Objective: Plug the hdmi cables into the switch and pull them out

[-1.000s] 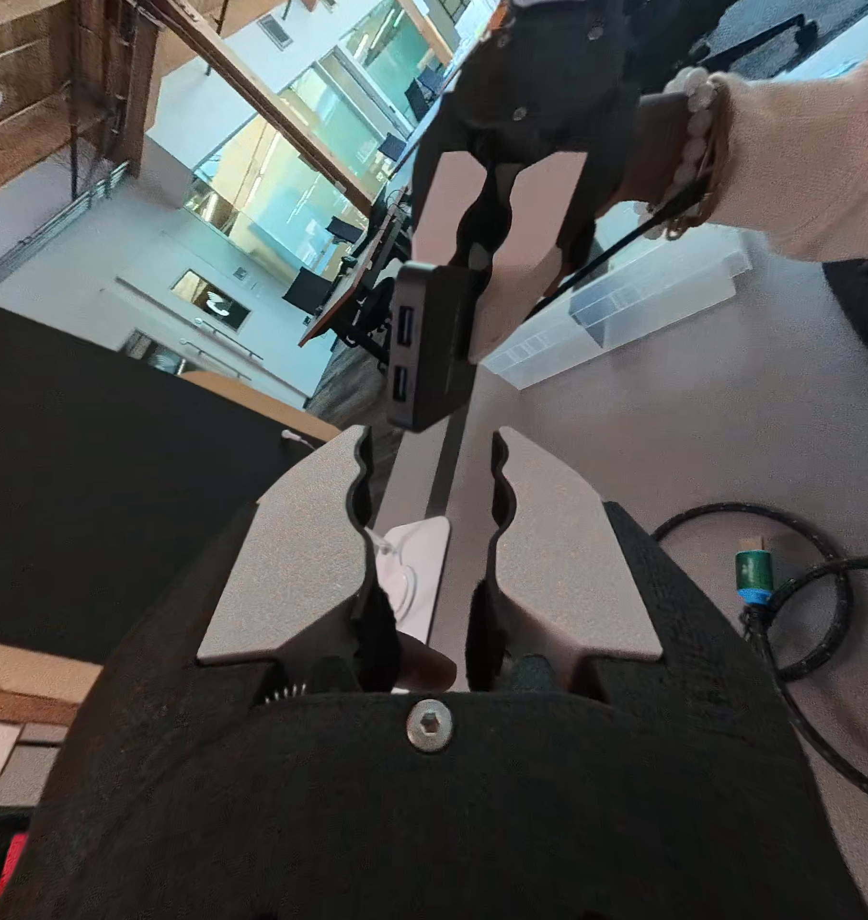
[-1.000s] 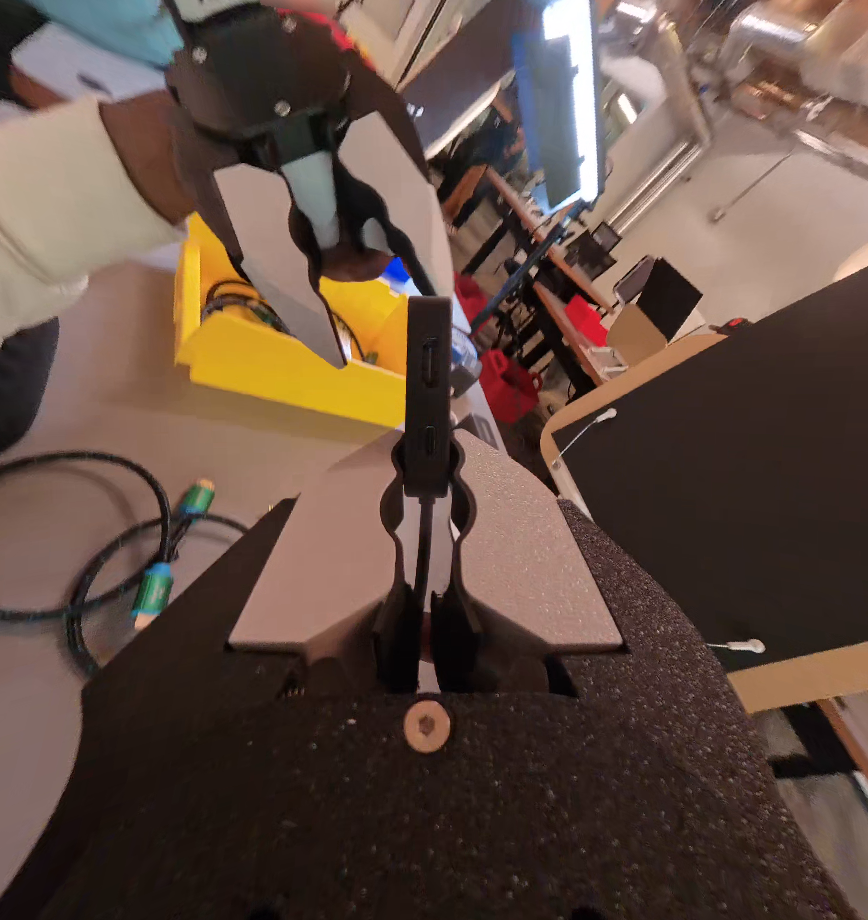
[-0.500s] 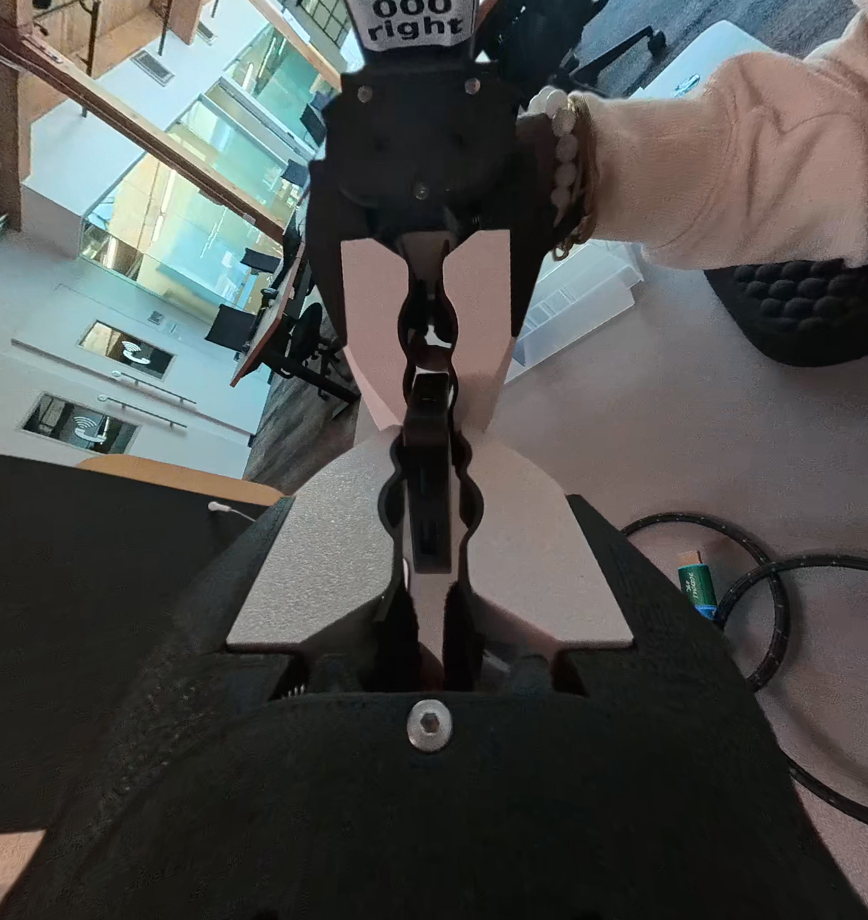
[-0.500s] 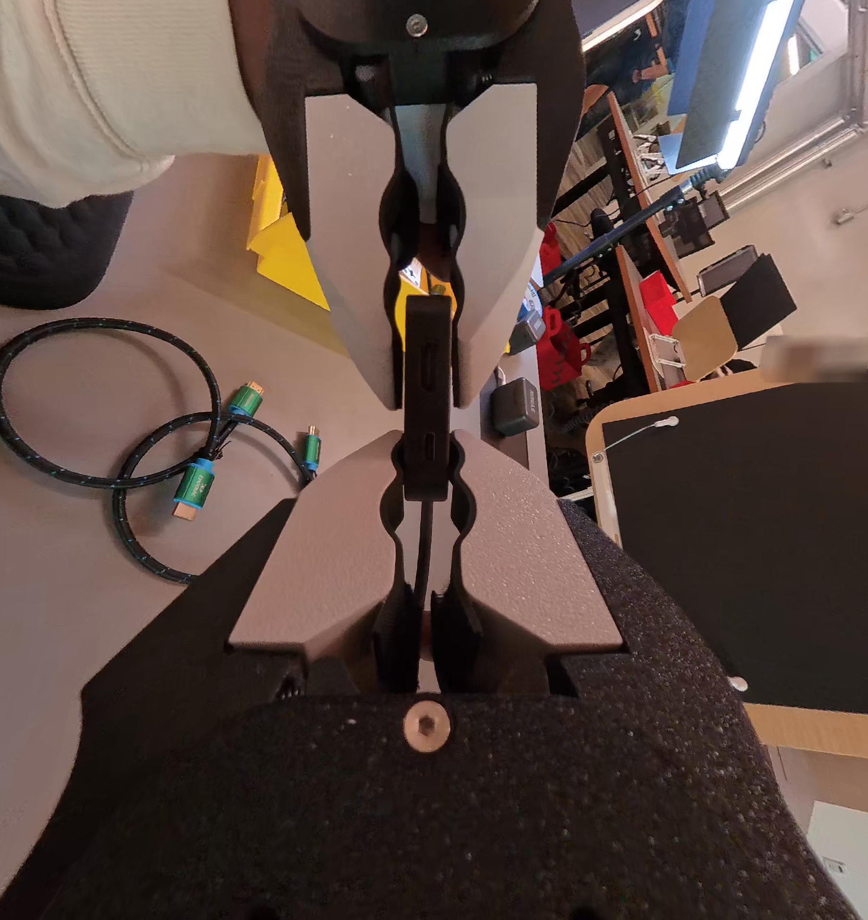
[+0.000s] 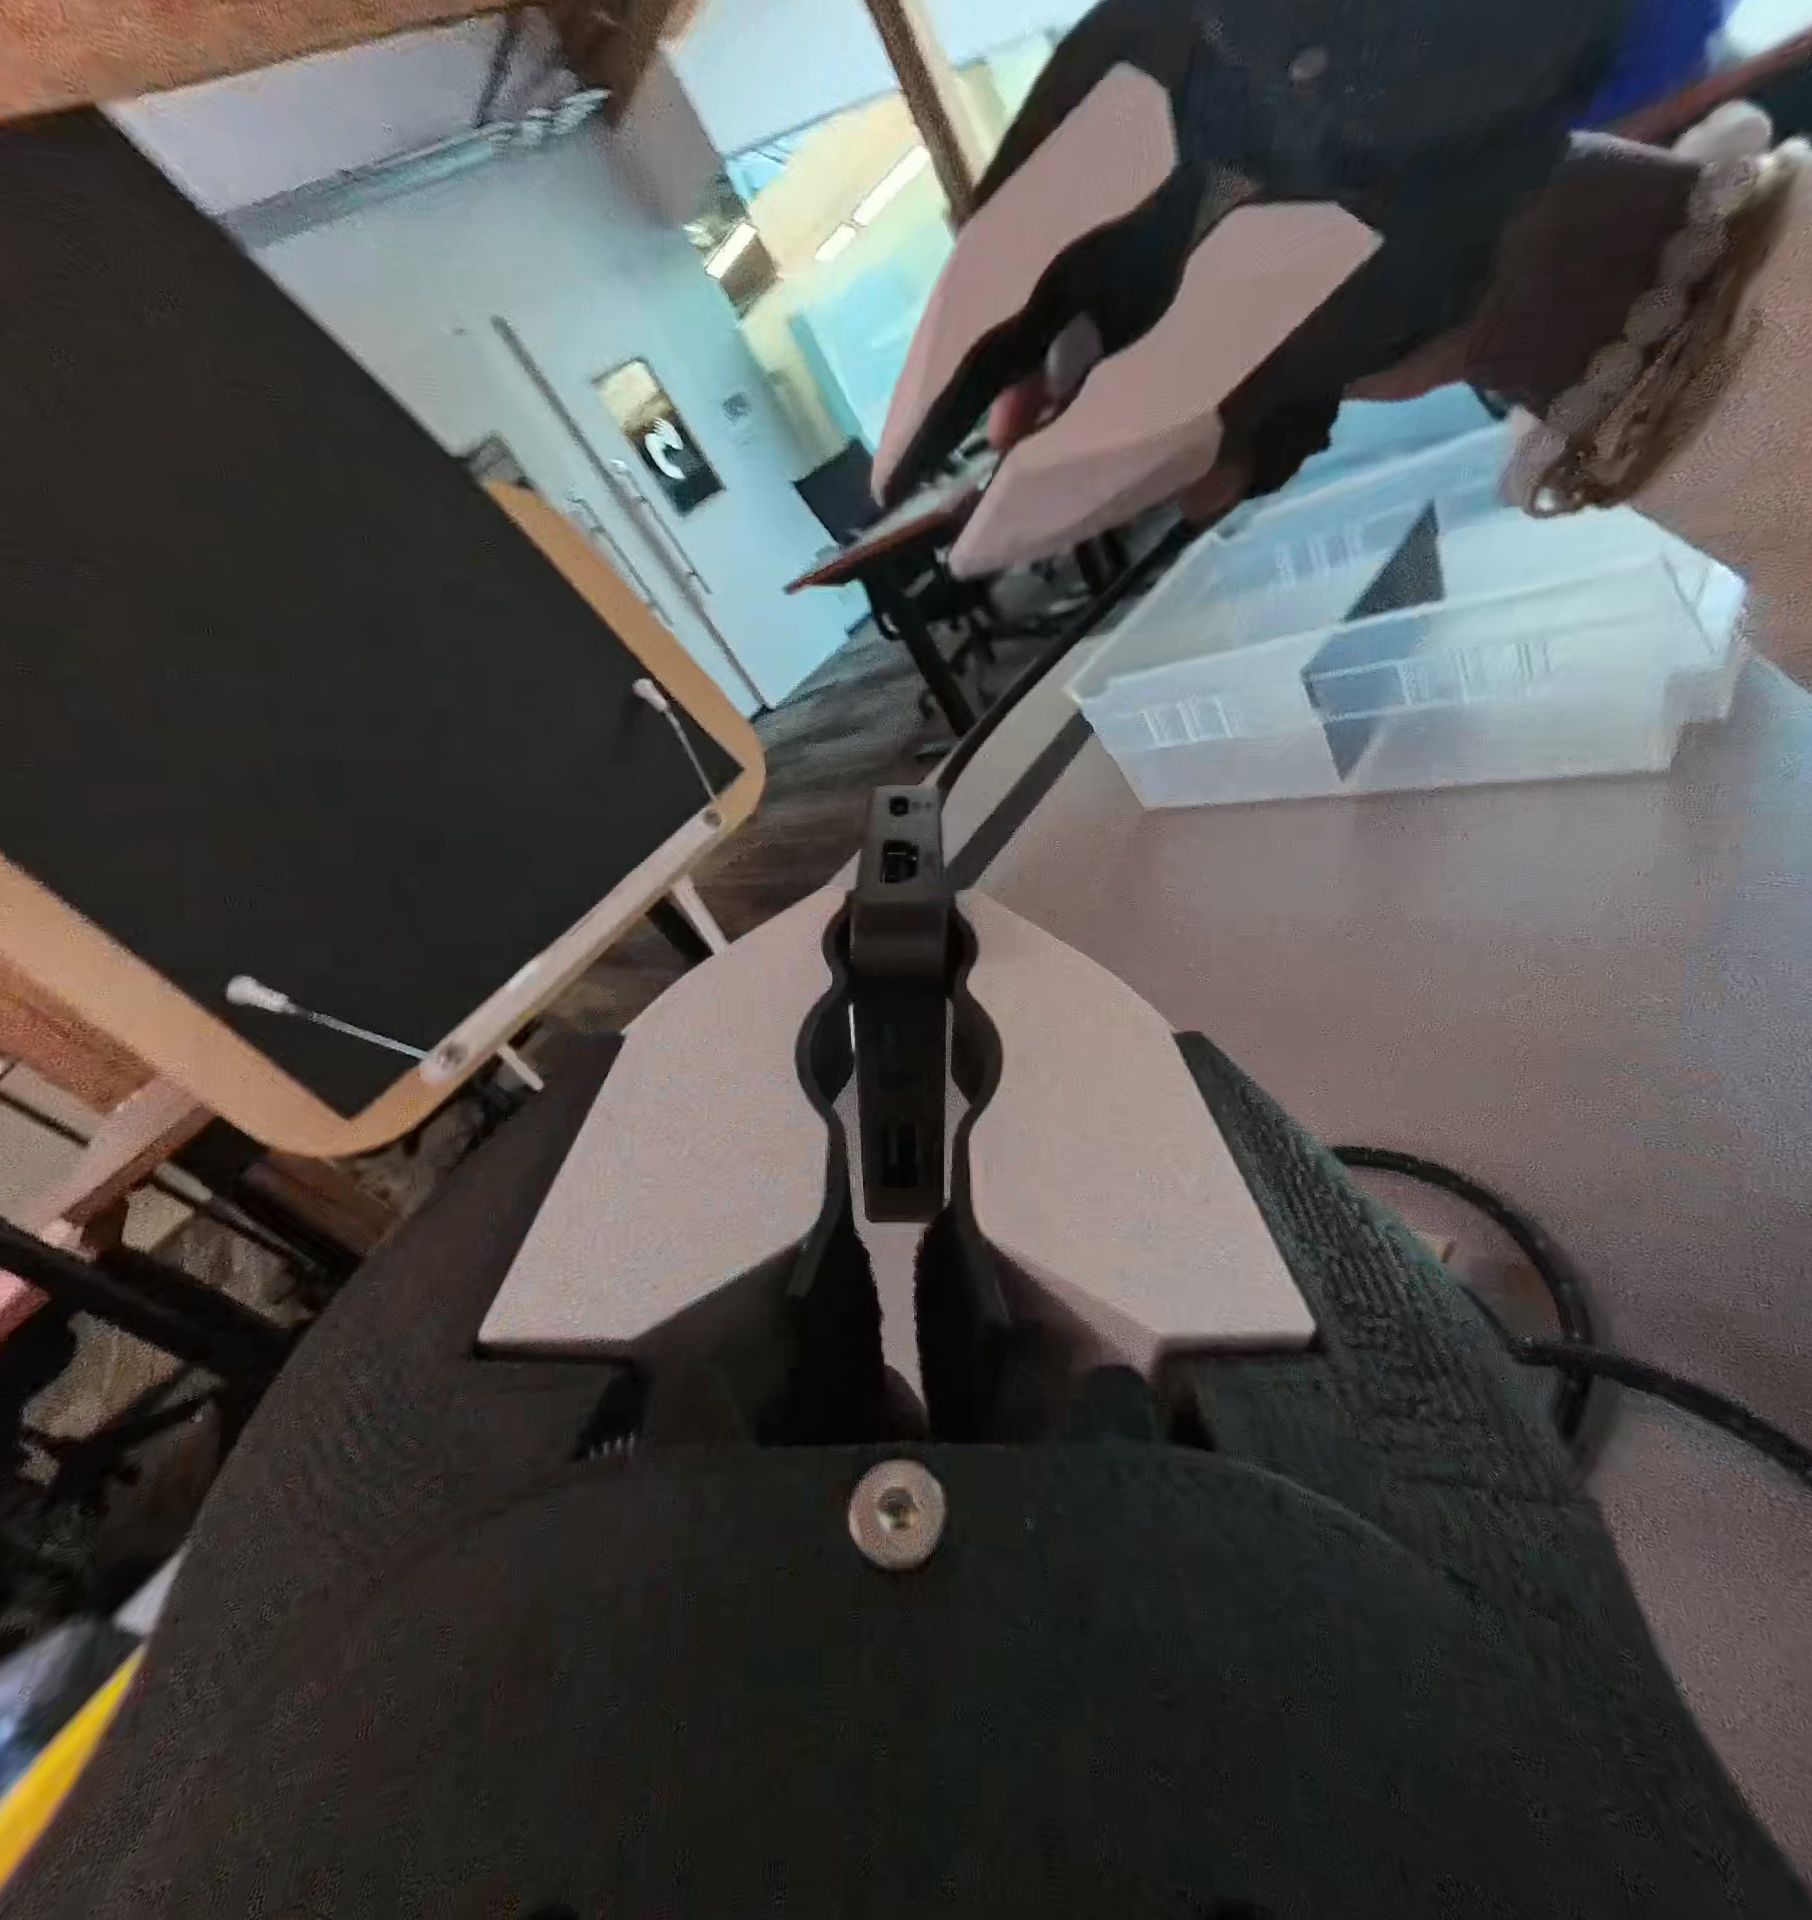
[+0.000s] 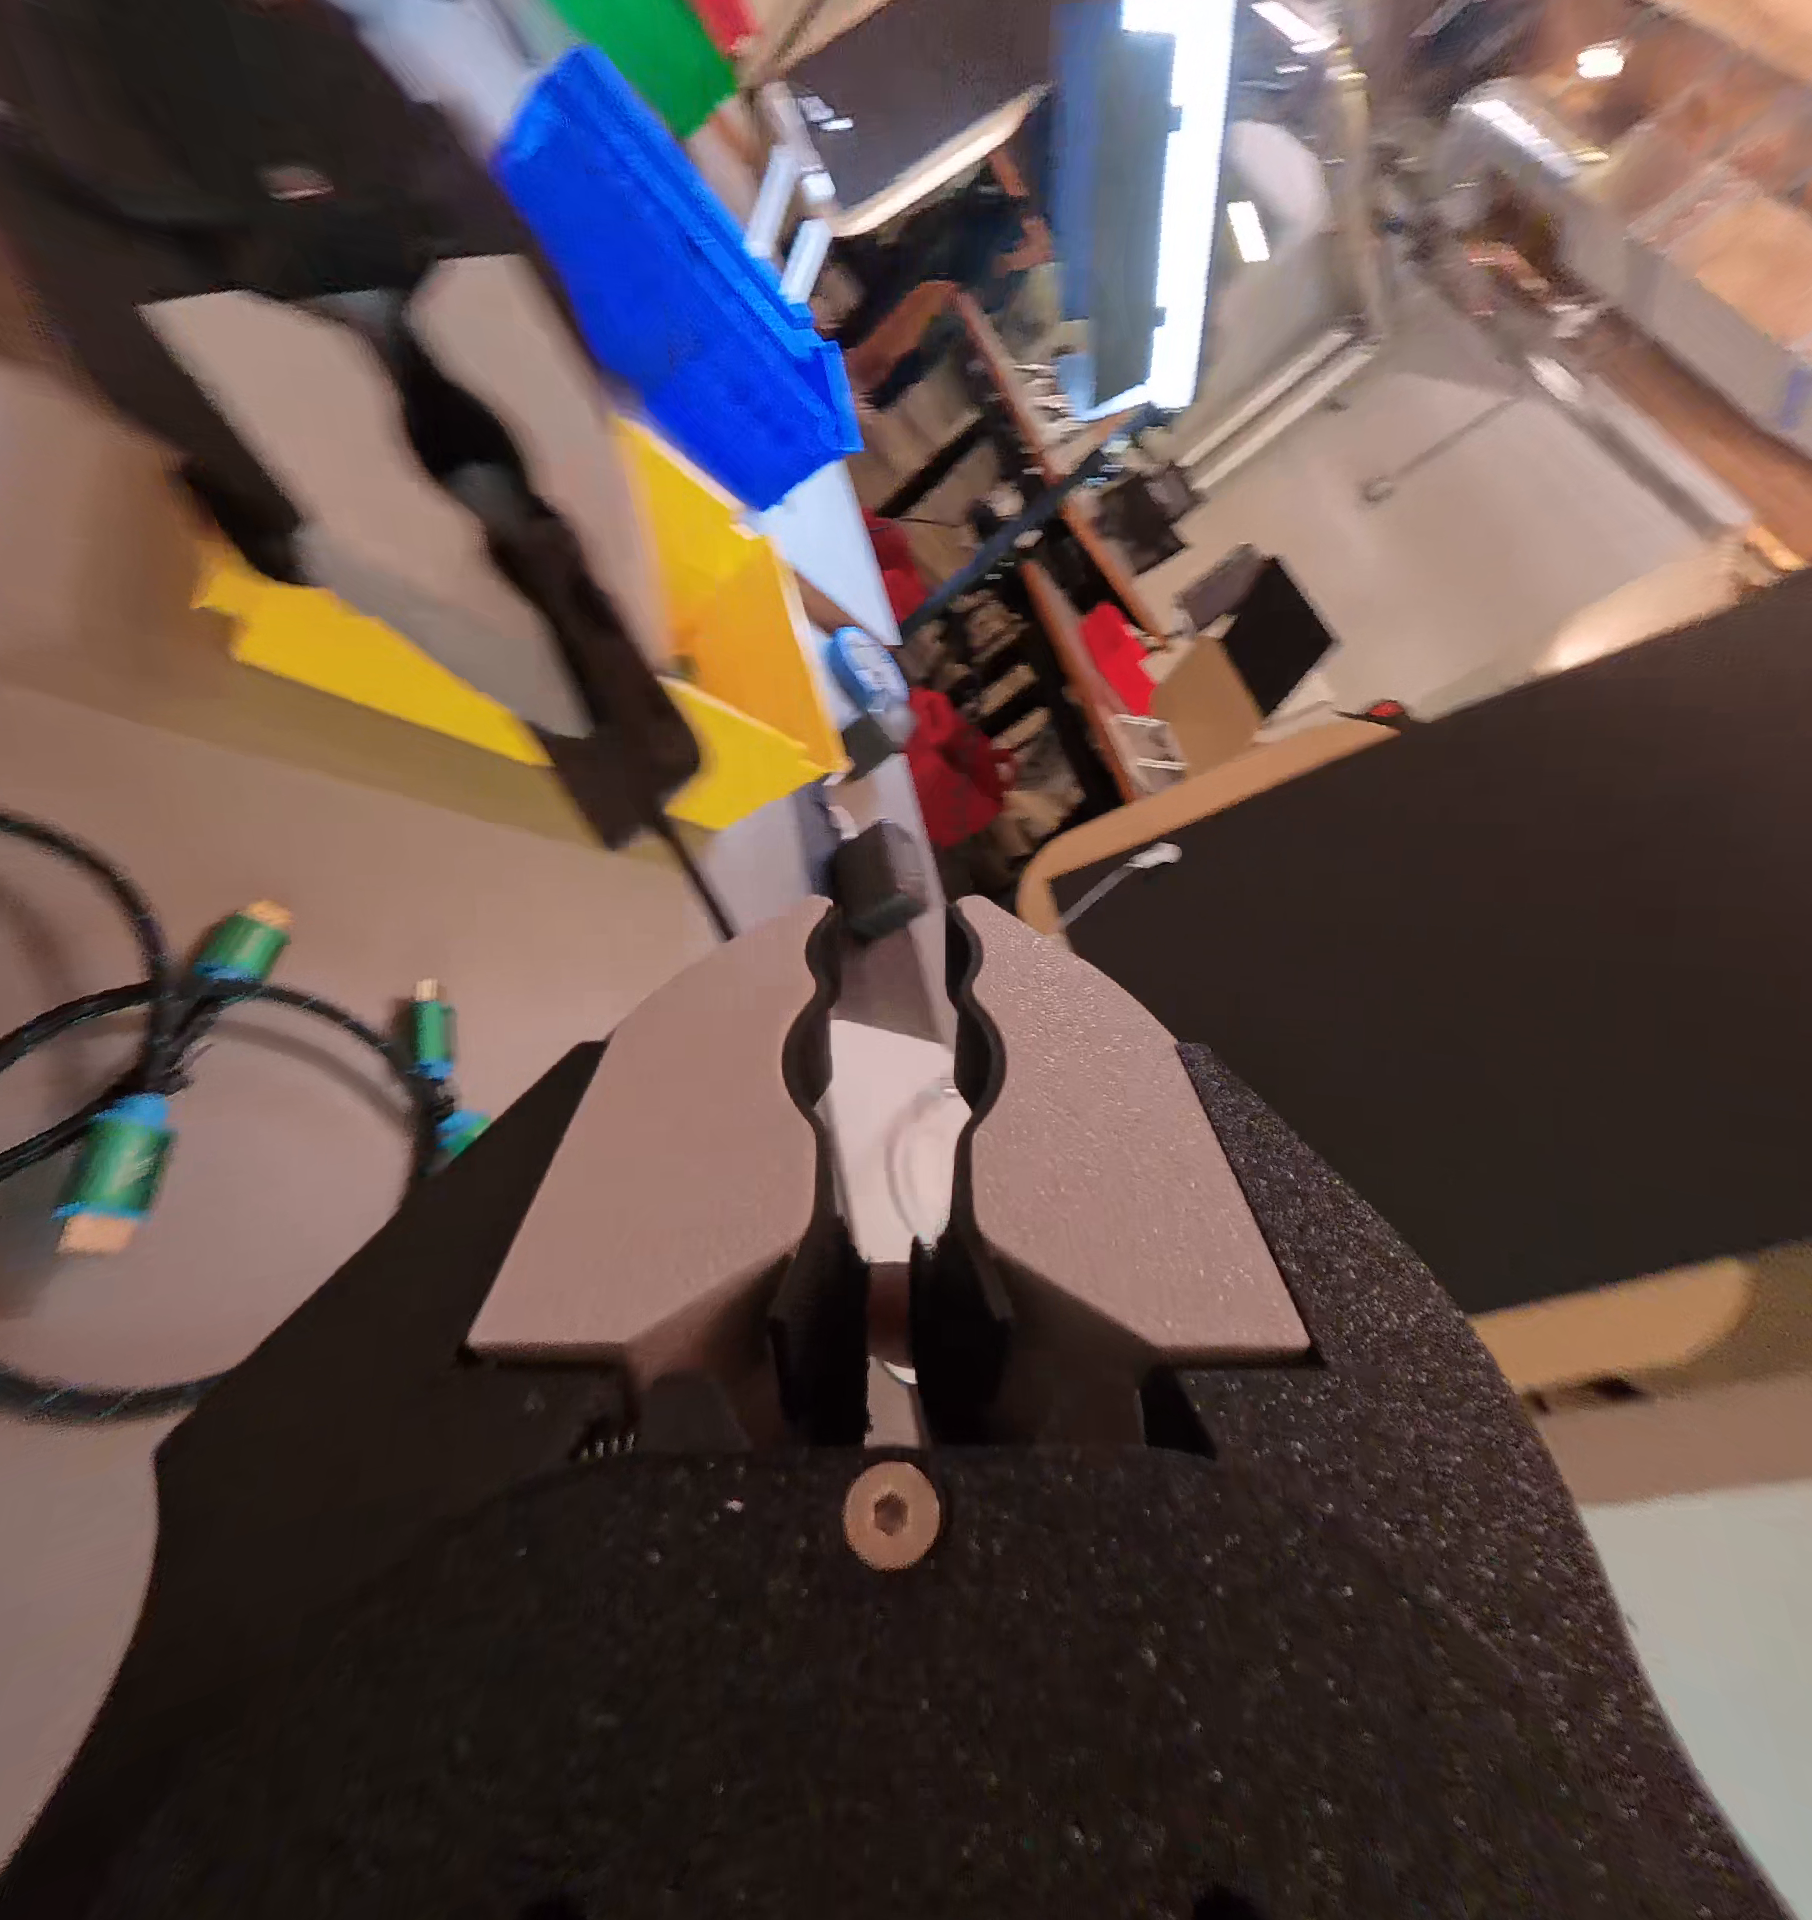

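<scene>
Between the left tool's (image 5: 898, 997) closed fingers sits the black switch (image 5: 899, 1023), long axis pointing forward, ports up. Right tool (image 6: 889, 1003) gapes empty above the bench (image 6: 362, 894); cables (image 6: 143, 1091) lie left.
</scene>
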`<state>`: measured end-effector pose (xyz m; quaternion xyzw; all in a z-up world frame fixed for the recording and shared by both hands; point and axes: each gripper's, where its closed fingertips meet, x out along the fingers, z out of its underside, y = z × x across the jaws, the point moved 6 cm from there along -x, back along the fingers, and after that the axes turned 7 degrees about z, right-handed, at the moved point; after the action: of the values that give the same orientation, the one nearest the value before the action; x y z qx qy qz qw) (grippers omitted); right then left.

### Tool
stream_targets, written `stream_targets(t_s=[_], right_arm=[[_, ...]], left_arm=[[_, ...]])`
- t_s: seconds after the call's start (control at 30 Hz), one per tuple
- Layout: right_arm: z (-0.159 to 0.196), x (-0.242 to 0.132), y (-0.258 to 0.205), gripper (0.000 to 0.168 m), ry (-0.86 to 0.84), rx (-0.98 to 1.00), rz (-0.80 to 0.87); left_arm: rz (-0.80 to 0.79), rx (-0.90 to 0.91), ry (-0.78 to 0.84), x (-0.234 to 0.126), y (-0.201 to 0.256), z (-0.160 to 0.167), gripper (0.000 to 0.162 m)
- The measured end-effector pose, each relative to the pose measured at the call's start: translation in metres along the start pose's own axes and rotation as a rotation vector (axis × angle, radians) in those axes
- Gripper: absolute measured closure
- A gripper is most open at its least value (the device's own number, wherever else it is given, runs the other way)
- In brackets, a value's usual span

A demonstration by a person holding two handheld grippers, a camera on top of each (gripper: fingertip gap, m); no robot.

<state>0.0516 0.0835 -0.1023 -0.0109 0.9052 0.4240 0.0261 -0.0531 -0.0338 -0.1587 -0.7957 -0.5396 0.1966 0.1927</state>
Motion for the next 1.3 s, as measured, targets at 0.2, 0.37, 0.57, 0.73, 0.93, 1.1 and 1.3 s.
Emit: stream_targets(t_s=[0.2,0.37,0.57,0.73,0.93,1.1,1.3], right_arm=[[0.006,-0.019,0.044,0.151,0.066,0.186,0.333],[0.010,-0.005,0.032,0.146,0.039,0.403,0.149],[0.035,0.004,-0.071,0.129,-0.247,0.582,-0.346],[0.078,0.009,-0.165,0.139,-0.448,0.663,-0.465],[0.088,0.016,-0.197,0.151,-0.540,0.455,-0.534],[0.076,-0.021,-0.174,0.153,-0.381,0.086,-0.564],[0.046,-0.072,-0.133,0.155,-0.140,0.124,-0.573]], left_arm=[[-0.344,-0.275,0.341,-0.037,0.022,0.039,0.148],[-0.478,-0.176,0.360,-0.048,0.020,0.039,0.148],[-0.519,-0.304,0.404,-0.059,0.010,0.045,0.148],[-0.512,-0.332,0.427,-0.063,0.008,0.045,0.148],[-0.503,-0.310,0.403,-0.061,0.007,0.046,0.148],[-0.504,-0.311,0.393,-0.062,0.004,0.048,0.148],[-0.501,-0.307,0.376,-0.062,0.002,0.050,0.148]])
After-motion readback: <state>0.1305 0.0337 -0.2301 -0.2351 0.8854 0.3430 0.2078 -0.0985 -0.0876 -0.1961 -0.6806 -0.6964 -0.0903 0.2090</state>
